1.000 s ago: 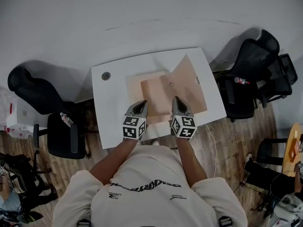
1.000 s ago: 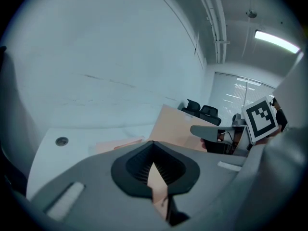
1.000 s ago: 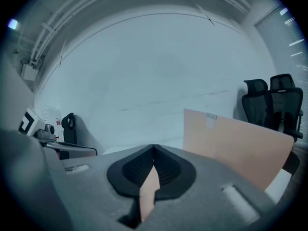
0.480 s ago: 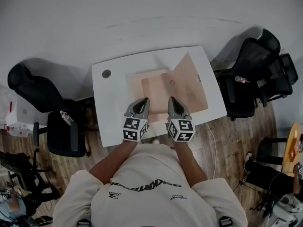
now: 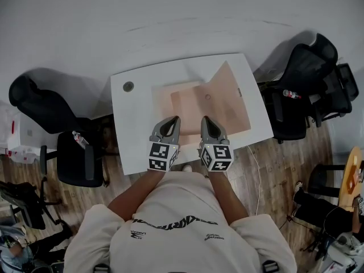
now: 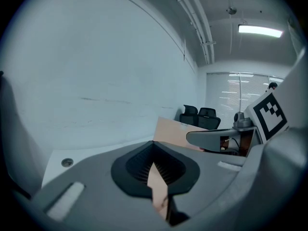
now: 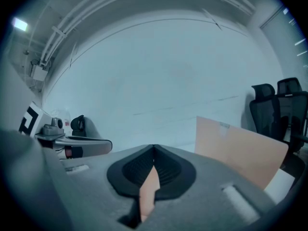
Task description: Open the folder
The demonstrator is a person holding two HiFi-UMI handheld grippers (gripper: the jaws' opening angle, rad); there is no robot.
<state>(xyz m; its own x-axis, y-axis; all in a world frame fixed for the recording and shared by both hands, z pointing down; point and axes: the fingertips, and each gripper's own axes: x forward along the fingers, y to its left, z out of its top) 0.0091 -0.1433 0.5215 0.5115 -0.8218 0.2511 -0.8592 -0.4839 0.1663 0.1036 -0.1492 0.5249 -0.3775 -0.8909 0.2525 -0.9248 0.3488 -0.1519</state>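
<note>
Folder [image 5: 199, 110] judged opened; little is left to be done.
Head view: it is spread from the worktop's [image 5: 133, 135] centre to its right edge, long axis along that width, cover tilted up rightward. Left gripper view: the left tool [image 6: 154, 148] is closed, empty. Right gripper view: the right tool [image 7: 154, 150] likewise.

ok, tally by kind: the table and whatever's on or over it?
White rectangular table: 1
Peach card folder: 1
Grey two-jaw grippers: 2, the left gripper and the right gripper, each shut on the folder
Total: 4
</note>
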